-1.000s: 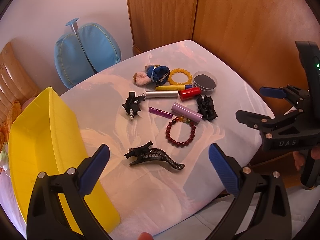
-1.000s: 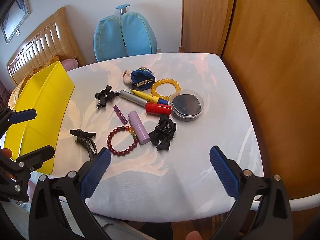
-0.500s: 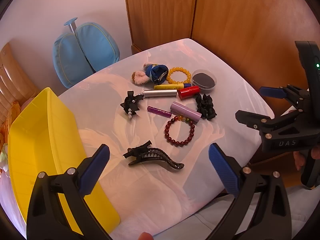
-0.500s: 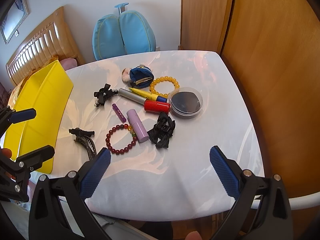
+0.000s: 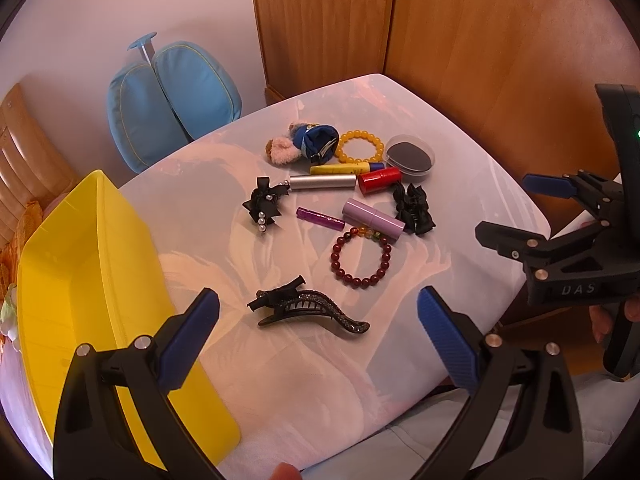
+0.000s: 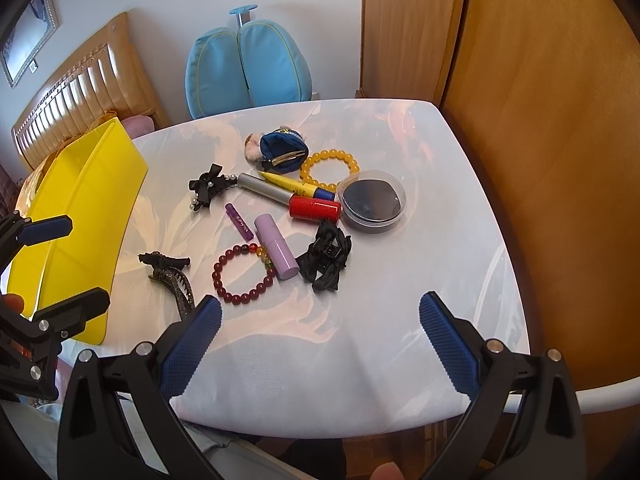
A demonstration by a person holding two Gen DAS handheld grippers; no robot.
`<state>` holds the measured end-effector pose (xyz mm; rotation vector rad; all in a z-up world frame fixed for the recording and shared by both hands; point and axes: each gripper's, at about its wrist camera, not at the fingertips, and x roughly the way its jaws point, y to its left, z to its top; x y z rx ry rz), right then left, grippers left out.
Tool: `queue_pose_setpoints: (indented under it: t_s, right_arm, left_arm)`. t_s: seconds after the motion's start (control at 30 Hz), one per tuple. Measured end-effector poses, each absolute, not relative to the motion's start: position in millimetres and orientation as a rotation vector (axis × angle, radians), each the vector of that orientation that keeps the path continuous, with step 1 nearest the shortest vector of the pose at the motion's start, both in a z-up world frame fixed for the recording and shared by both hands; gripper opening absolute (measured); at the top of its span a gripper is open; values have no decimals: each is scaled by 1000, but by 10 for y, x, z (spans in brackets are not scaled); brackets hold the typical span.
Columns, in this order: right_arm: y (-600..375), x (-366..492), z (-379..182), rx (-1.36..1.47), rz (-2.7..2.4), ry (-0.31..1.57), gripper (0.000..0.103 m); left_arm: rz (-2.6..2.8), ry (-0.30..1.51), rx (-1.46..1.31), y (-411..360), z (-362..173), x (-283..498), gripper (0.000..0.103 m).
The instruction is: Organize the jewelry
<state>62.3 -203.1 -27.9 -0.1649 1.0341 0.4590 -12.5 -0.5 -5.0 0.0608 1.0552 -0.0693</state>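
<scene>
both tongs hang spread apart and empty over the white counter (image 5: pixel 304 380). the long black toothed hair claw (image 5: pixel 308 307) lies nearest my left tongs (image 5: pixel 318 318), beside the yellow plastic bin (image 5: pixel 80 280). i'd descend squarely (gripping its arched spine, not the teeth).

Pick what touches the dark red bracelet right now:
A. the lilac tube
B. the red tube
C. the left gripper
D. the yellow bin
A: the lilac tube lies with its end on the beads of the dark red bracelet; everything else listed sits apart from it.
</scene>
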Motion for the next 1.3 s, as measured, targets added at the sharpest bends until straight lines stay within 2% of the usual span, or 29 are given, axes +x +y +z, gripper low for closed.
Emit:
queue_pose_setpoints:
  t_s: [0.53, 0.9, 1.3]
  right_arm:
    - [-2151, 843, -480, -120, 454, 1082, 100]
    - [-2050, 1612, -778, -140, 413, 1068, 100]
    - [-1781, 2163, -1160, -179, 395, 1125, 99]
  left_arm:
    - [-48, 1065, 38, 64, -38, 196, 96]
    - [-50, 1127, -14, -70, -227, 710, 96]
    - [-37, 1144, 23, -108, -348, 830, 96]
